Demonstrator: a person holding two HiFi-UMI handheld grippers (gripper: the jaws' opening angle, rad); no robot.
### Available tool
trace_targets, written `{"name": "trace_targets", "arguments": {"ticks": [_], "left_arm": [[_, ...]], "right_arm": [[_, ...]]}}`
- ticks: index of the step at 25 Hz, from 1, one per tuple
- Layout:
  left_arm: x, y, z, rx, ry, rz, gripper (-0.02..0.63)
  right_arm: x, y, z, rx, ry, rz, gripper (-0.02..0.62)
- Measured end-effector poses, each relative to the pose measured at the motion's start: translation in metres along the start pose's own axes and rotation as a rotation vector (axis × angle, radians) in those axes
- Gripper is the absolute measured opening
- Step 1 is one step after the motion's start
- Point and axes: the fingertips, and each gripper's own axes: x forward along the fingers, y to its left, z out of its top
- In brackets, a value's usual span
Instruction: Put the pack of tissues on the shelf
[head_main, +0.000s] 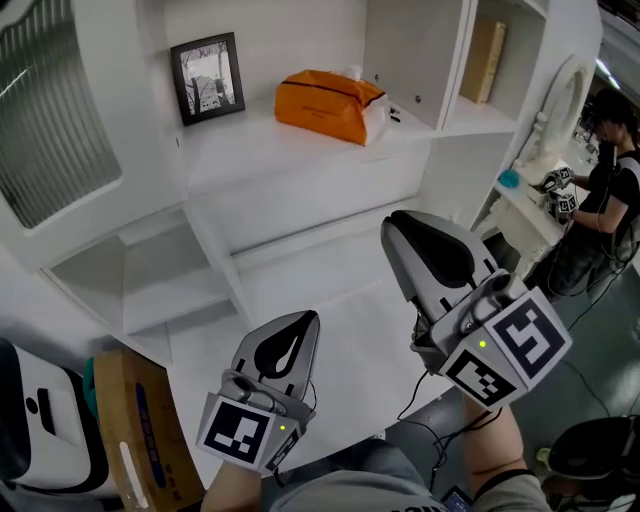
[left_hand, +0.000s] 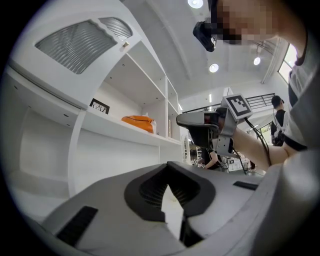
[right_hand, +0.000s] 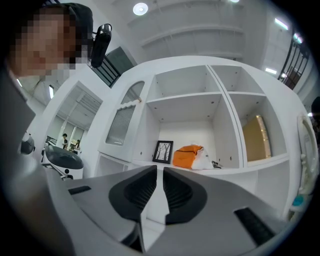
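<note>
**Pack on the shelf, both tools empty**

The orange pack (head_main: 325, 105) lies on the shelf (head_main: 250, 145), ahead of and above both tools, and neither touches it. It rests flat in the middle compartment, just right of a small frame (head_main: 207, 78) that leans on the back wall.

The right tool (head_main: 400, 230) is the nearer of the two but is well apart from the pack. Its jaws stand almost together, with only a thin slit between them and nothing in it. The left tool (head_main: 308, 322) hangs lower and further back, to the left of the right tool. Its jaws meet at the tips and hold nothing.

As things lie, the placing looks done, since the pack sits on the shelf under its own weight, free of both tools. It lies a little askew to the shelf's front edge, which hardly matters for the task. Nothing seems left to do beyond drawing the tools away.
</note>
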Motion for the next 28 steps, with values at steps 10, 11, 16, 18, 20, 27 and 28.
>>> {"name": "trace_targets", "arguments": {"ticks": [10,11,16,18,20,27,28], "left_arm": [[-0.014,-0.019,-0.003,-0.002,0.021,-0.075,0.026],[-0.015,-0.02,-0.003,0.001,0.013,-0.08,0.026],[-0.02,-0.03,-0.006,0.007,0.017,-0.113,0.026],[-0.022,-0.036,-0.01,-0.004,0.038,-0.13,0.026],[-0.022,-0.04,-0.011,-0.004,0.028,-0.143,0.026],[-0.023,-0.056,-0.017,-0.007,0.029,-0.199,0.026],[-0.023,-0.059,-0.018,-0.009,0.033,-0.21,0.026]], "right_arm": [[-0.03,0.029,-0.022,0.054,0.018,-0.026,0.032],[-0.033,0.031,-0.024,0.059,0.018,-0.029,0.032],[-0.047,0.042,-0.037,0.077,0.031,-0.047,0.032],[-0.053,0.045,-0.042,0.088,0.037,-0.058,0.032],[-0.059,0.048,-0.049,0.1,0.042,-0.069,0.029],[-0.08,0.062,-0.07,0.118,0.058,-0.103,0.028],[-0.084,0.063,-0.073,0.12,0.063,-0.111,0.028]]}}
